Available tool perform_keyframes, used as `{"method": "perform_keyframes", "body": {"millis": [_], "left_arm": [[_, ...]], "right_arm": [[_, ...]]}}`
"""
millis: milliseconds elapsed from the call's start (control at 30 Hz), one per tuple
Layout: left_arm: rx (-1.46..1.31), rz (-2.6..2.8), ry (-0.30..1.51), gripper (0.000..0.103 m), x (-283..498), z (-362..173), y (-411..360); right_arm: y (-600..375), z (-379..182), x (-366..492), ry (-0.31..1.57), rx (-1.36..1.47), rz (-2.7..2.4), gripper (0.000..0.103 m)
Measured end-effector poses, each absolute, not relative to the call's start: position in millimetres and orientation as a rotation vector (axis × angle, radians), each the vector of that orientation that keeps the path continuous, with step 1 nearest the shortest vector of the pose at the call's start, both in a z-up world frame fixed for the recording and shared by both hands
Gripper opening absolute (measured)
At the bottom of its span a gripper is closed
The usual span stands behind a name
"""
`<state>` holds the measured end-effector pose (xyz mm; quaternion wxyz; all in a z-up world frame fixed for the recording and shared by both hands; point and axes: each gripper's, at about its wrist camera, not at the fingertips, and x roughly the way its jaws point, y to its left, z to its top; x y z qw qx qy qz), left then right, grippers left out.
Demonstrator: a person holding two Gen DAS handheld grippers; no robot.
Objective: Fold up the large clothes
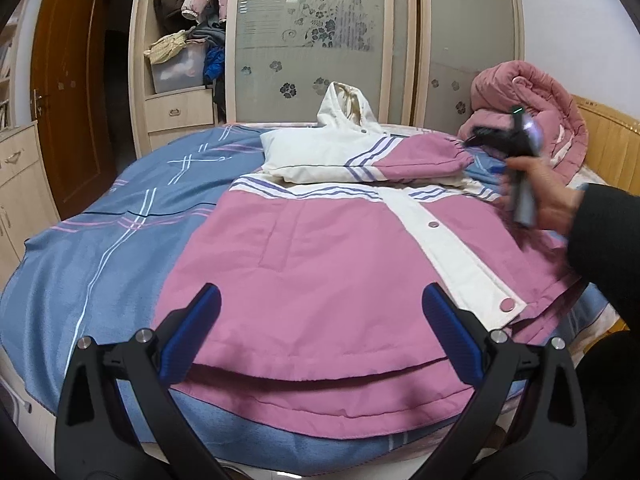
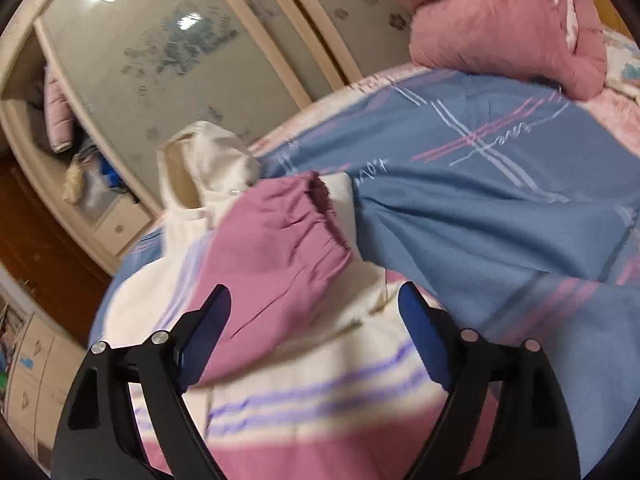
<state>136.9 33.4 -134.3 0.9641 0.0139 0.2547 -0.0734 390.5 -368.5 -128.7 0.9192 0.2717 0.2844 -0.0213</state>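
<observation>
A pink and white hooded jacket (image 1: pixel 320 248) lies front up on the blue bed sheet (image 1: pixel 120 220). One sleeve (image 1: pixel 360 156) is folded across its chest, cuff at the right. My left gripper (image 1: pixel 320 312) is open and empty, hovering over the jacket's hem. My right gripper (image 2: pixel 314 312) is open and empty, just above the folded sleeve's pink cuff (image 2: pixel 316 216); the white hood (image 2: pixel 204 164) lies beyond. The right gripper also shows, blurred, in the left wrist view (image 1: pixel 478 138), held in a hand over the jacket's right shoulder.
A rolled pink quilt (image 1: pixel 532 116) sits at the bed's far right, also in the right wrist view (image 2: pixel 508 24). A wardrobe (image 1: pixel 312 40) with sliding doors and an open shelf of clothes stands behind the bed. A wooden door (image 1: pixel 68 92) is at the left.
</observation>
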Motion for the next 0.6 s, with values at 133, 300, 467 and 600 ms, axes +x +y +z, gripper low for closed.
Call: {"method": "perform_keyframes", "body": {"millis": [133, 300, 467, 600], "left_arm": [[0.002, -0.122, 0.521, 0.101, 139.2, -134.2, 36.7], [0.032, -0.077, 0.501, 0.101, 134.3, -132.8, 33.8], [0.029, -0.042, 0.487, 0.101, 127.0, -132.1, 36.6], [0.038, -0.035, 0.472, 0.101, 120.7, -130.9, 31.4]], "right_arm": [[-343.3, -71.5, 276.5, 0.444, 0.400, 0.072, 0.092], [-294.7, -51.7, 126.3, 0.291, 0.152, 0.075, 0.102], [-274.4, -96.3, 55.1, 0.274, 0.067, 0.020, 0.102], [-271.3, -128.8, 56.2, 0.322, 0.011, 0.028, 0.102]]}}
